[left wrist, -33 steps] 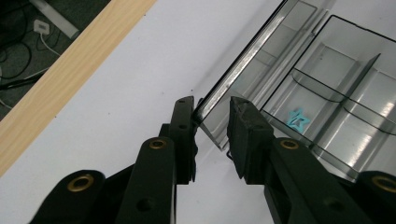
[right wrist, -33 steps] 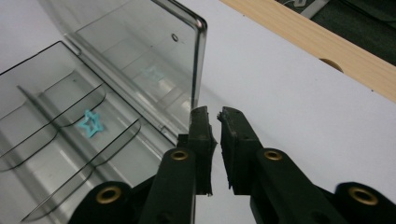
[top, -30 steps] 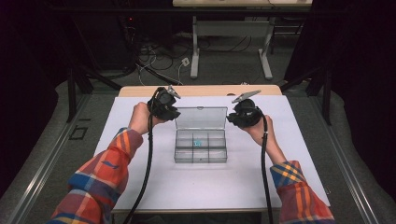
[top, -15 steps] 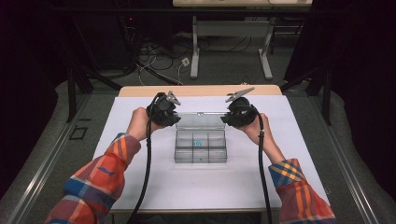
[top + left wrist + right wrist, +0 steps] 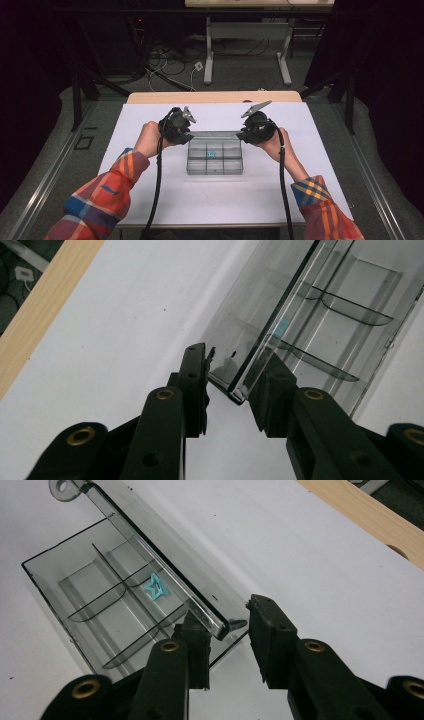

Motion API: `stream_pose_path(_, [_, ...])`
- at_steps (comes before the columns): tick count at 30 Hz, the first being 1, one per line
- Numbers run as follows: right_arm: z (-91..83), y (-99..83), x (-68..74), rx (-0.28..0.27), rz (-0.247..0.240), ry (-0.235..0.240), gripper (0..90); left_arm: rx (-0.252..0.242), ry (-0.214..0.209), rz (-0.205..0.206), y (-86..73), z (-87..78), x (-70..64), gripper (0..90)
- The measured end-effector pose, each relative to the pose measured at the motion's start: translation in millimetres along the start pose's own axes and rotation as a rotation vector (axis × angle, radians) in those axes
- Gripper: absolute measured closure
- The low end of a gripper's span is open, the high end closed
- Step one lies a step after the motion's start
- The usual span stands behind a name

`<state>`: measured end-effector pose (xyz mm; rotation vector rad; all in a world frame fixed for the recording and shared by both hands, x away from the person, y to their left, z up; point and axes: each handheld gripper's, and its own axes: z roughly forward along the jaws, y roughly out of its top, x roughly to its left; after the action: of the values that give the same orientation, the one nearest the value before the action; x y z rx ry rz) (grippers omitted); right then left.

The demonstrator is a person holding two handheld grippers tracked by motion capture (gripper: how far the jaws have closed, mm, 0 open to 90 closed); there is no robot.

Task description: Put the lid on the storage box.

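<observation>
Change since a second ago: both my grippers have come inward to the box's far corners, and the lid, then lying back open, now stands tilted up over the back wall.
Left gripper (image 5: 181,131): at the far-left corner of the box; jaws narrowly apart, one each side of the lid's corner edge. In the left gripper view (image 5: 231,385) the lid edge sits in the gap, and I cannot tell whether either pad touches it.
Organizer box (image 5: 215,165): clear plastic, divided into small compartments, set at mid-table on the white table cover (image 5: 215,205); its long axis runs left to right between my hands.
Lid (image 5: 155,550): clear, hinged along the far long side, raised on a slant over the compartments; its long edge spans from one gripper to the other.
Star piece (image 5: 156,587): small, teal, lying flat in a far-row middle compartment, under the leaning lid.
Right gripper (image 5: 248,134): at the far-right corner; jaws parted somewhat wider, straddling the lid's end corner (image 5: 227,622), contact unclear.
Deciding relation: lid lies between both jaw pairs, each hand equally near its own end; I judge the box sits toward me from the fingers, so closing means tipping the lid my way.
</observation>
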<state>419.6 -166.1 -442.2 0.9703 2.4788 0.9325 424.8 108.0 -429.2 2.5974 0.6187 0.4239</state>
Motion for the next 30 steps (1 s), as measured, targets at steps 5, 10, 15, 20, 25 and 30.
stream_pose_path(5, [-2.4, -3.2, 7.3, 0.021, -0.014, -0.003, 67.0, 0.007, -0.008, -0.022, -6.3, 4.3, -3.4, 67.3])
stream_pose_path(10, [-2.8, -8.0, 11.5, 0.035, -0.019, -0.005, 65.5, 0.014, -0.011, -0.027, -11.4, 5.8, -7.3, 66.6])
stream_pose_path(15, [-1.8, -11.2, 15.4, 0.045, -0.016, -0.007, 62.7, 0.026, -0.006, -0.029, -15.3, 7.4, -12.8, 63.7])
stream_pose_path(20, [-0.4, -16.0, 18.2, 0.057, -0.015, -0.002, 59.4, 0.030, -0.013, -0.043, -20.0, 7.9, -16.4, 62.0])
stream_pose_path(25, [-0.4, -20.2, 21.9, 0.064, -0.015, 0.005, 56.9, 0.033, -0.022, -0.058, -24.3, 7.6, -21.1, 59.8])
stream_pose_path(30, [0.1, -25.2, 25.4, 0.061, -0.020, 0.006, 56.2, 0.027, -0.019, -0.058, -27.8, 8.0, -26.4, 60.1])
